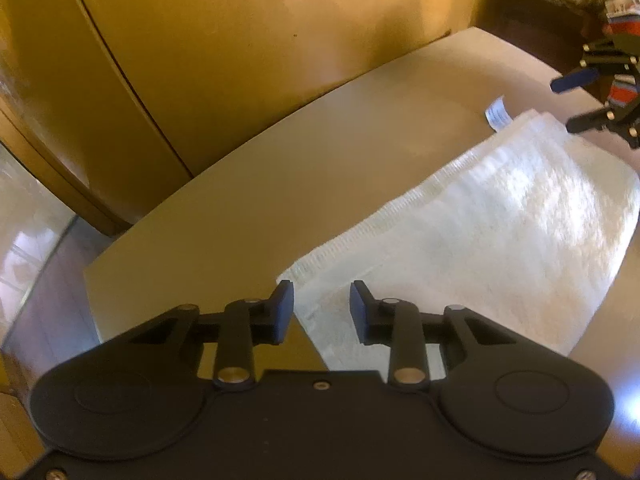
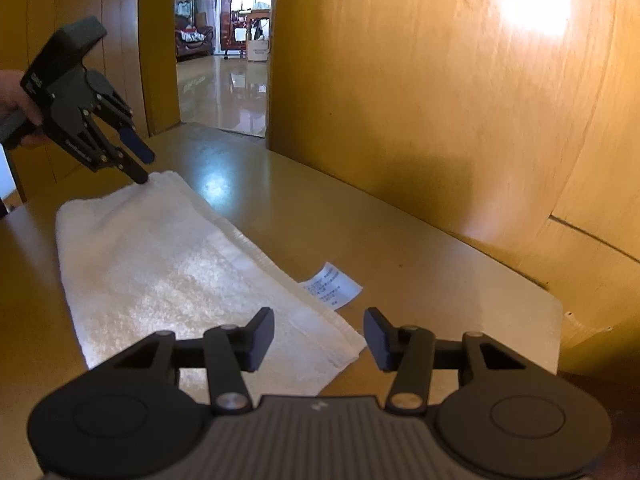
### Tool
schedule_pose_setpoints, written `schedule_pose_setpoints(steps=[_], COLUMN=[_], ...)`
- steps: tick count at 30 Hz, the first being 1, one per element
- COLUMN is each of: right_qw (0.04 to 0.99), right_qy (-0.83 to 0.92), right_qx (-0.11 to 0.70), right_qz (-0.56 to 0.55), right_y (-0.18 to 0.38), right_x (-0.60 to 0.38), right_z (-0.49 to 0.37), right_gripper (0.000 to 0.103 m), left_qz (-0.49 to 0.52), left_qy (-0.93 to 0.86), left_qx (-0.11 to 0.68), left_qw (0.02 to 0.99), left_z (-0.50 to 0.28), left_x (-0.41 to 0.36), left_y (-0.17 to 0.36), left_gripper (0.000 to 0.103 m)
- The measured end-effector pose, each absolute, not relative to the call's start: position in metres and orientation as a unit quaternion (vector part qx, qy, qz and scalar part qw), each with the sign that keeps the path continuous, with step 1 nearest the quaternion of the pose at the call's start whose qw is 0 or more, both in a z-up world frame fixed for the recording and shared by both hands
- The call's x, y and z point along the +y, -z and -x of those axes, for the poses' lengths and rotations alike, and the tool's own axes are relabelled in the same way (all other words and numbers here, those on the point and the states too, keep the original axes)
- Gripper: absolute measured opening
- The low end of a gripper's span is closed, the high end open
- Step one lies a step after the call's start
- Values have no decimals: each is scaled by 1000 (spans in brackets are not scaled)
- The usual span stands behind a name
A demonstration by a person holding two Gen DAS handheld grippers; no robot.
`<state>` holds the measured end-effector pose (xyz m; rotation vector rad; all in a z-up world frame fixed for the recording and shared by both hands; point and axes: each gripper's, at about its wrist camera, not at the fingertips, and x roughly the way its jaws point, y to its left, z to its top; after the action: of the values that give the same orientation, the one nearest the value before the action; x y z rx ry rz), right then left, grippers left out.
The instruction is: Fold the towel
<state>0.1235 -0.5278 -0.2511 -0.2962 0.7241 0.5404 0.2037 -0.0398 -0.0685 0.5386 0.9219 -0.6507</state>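
Left wrist view shows one white towel (image 1: 480, 232) lying folded into a long strip on one tan table (image 1: 248, 184). The left gripper (image 1: 322, 312) hangs over the near corner of that strip with its two blue-padded jaws apart; the towel's corner and edge show in the gap between them, and the pads do not press on the cloth. At the far end of the strip one small white care label (image 1: 497, 115) sticks out from the towel's edge onto the table. The right gripper (image 1: 568, 104) appears at the upper right of this view, its two jaws spread, one above the far end of the towel and one just at it.

From the right wrist view, the same single towel (image 2: 160, 264) runs from the near gripper away to the left, flat on the table (image 2: 420, 248), with the label (image 2: 334, 285) lying beside its long edge. The right gripper (image 2: 319, 340) has its two jaws apart over the towel's near corner, with nothing clamped. Across the strip, the left gripper (image 2: 144, 166) is held by a hand (image 2: 14, 100) at the picture's left edge; its lower fingertip touches the towel's far end. Behind the table stand yellow wooden panels (image 2: 440, 100), and one doorway (image 2: 224, 48) opens onto a glossy floor.
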Motion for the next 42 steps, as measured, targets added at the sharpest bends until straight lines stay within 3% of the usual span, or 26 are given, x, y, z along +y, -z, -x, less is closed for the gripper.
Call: schedule_pose_setpoints(steps=[13,16,21,23,27,32,42], right_qw=[879,877,878,876,872,870,868], right_qy=[-274,-275,-271,-272,-275,-279,-289], right_qx=[371,377,381,385,391,395,388], right_qz=[120,113,105,102,102,97,115], right_y=[256,256,253,253,254,253,246], right_x=[-538,-541,-548,-549,-550,-553,-549], right_z=[-130,-130,-130,-130,-130,-132,-127], right_gripper=[44,44,43,36,33,18,11], left_qz=[-246,-246,-252,-255,-262,-276,-269], left_qy=[320,327,332,332,331,324,316], left_qx=[447,447,442,440,435,417,407], left_qw=[798,795,794,794,795,803,814], left_z=[-213,-214,-212,-211,-208,-197,-190], left_x=[-38,-38,-41,-41,-43,-47,-45], left_y=[80,80,81,80,80,85,86], left_gripper=[26,17,12,10,9,8,7])
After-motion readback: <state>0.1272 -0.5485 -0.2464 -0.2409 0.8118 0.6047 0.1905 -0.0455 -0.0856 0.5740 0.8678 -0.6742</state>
